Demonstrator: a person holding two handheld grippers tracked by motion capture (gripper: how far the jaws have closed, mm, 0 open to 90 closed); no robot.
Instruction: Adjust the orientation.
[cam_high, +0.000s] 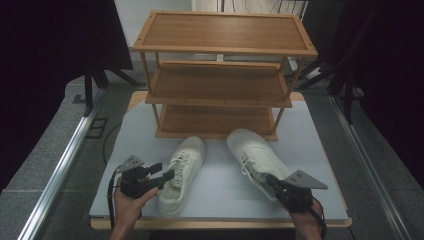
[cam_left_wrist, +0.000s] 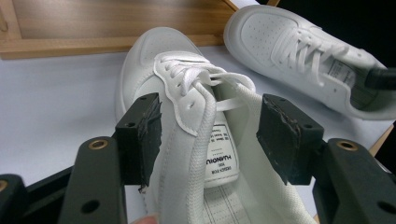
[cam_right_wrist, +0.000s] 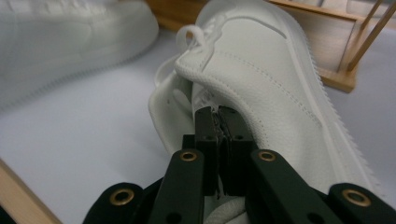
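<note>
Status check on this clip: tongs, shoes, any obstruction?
Left tongs open, straddling left shoe collar. Right tongs shut on right shoe collar edge. Both shoes on table; rack shelves bare, nothing blocking.

High view looks down and forward over my surface (cam_high: 220, 175). My jaw cameras sit close, facing the rack (cam_high: 220, 75). All three share both sneakers.

In the right gripper view, the right hand-held gripper (cam_right_wrist: 218, 122) hides the right shoe's (cam_right_wrist: 261, 79) opening; whether anything lies between the closed pads cannot be told. The left shoe (cam_right_wrist: 70, 32) is blurred and cut by the top edge. In the left gripper view, the label print (cam_left_wrist: 223, 158) is too small to read fully.
</note>
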